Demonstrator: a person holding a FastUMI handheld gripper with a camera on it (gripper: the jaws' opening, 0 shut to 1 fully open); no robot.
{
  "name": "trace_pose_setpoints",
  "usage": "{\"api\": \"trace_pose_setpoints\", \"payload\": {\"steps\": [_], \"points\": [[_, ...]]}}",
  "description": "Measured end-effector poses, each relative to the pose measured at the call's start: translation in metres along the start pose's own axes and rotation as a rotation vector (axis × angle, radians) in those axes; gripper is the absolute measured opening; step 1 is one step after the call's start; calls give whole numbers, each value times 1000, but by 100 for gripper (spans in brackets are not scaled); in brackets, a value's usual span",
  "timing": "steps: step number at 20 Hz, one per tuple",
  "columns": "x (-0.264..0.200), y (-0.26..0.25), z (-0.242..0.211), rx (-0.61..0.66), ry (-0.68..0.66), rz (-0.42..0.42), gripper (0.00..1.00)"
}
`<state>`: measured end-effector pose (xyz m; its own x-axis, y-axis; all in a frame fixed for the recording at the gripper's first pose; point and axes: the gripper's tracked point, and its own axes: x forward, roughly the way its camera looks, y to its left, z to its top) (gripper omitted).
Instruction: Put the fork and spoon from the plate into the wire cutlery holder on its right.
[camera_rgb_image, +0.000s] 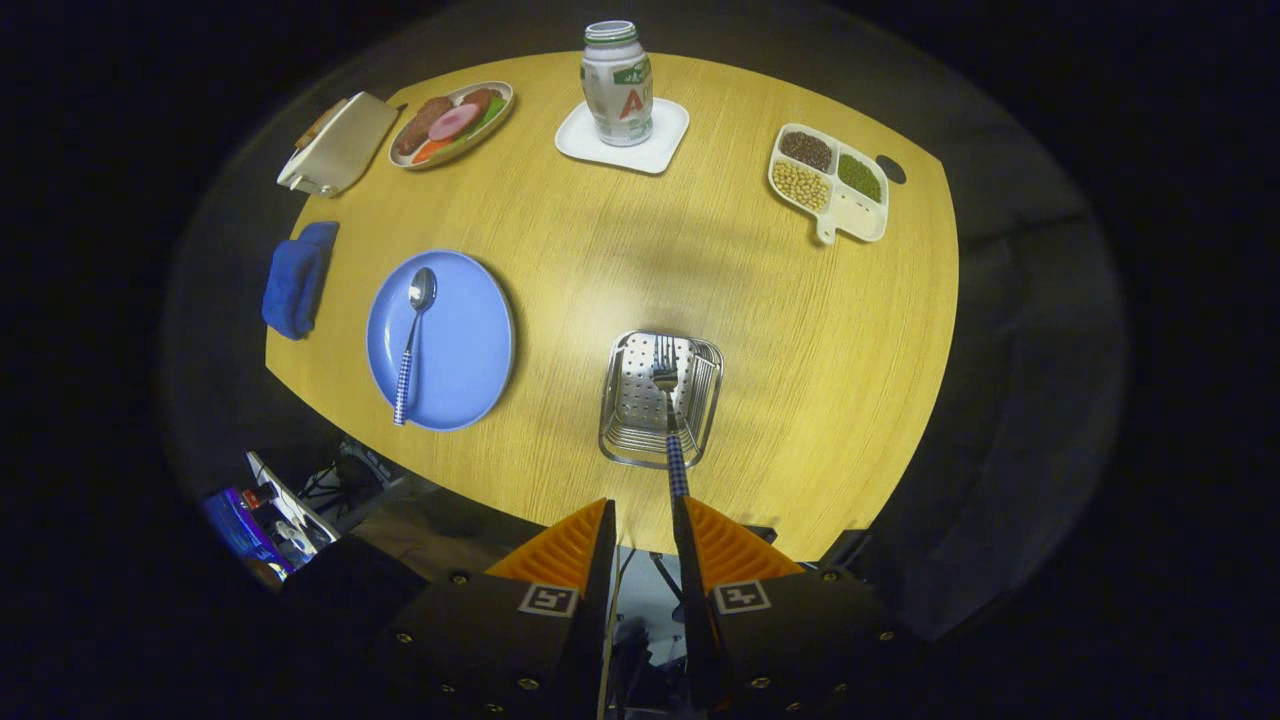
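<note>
I look down on a round wooden table (760, 330). The wire cutlery holder (700, 400) stands just ahead of my fingers. A fork (668, 400) with a checked handle points tines-down into it. Its handle end reaches back beside the inner edge of my right finger. My gripper (645, 512) is open, with a clear gap between the fingers, and the left finger does not touch the fork. To the holder's left lies the blue plate (470, 340), and on it a spoon (412, 340) with a checked handle, bowl pointing away.
A bottle (618, 85) on a white coaster stands at the far side. A divided dish of beans (830, 180) sits far right. A plate of food (450, 125), a white box (338, 145) and a blue cloth (296, 280) lie to the left.
</note>
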<state>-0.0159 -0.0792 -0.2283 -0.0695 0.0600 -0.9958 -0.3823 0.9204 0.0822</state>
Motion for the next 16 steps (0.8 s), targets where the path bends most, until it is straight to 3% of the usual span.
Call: {"api": "trace_pose_setpoints", "payload": {"steps": [7, 11, 16], "points": [[15, 55, -4, -26, -56, 28, 35], [35, 85, 2, -83, -94, 2, 35], [57, 130, -1, -96, -77, 49, 35]]}}
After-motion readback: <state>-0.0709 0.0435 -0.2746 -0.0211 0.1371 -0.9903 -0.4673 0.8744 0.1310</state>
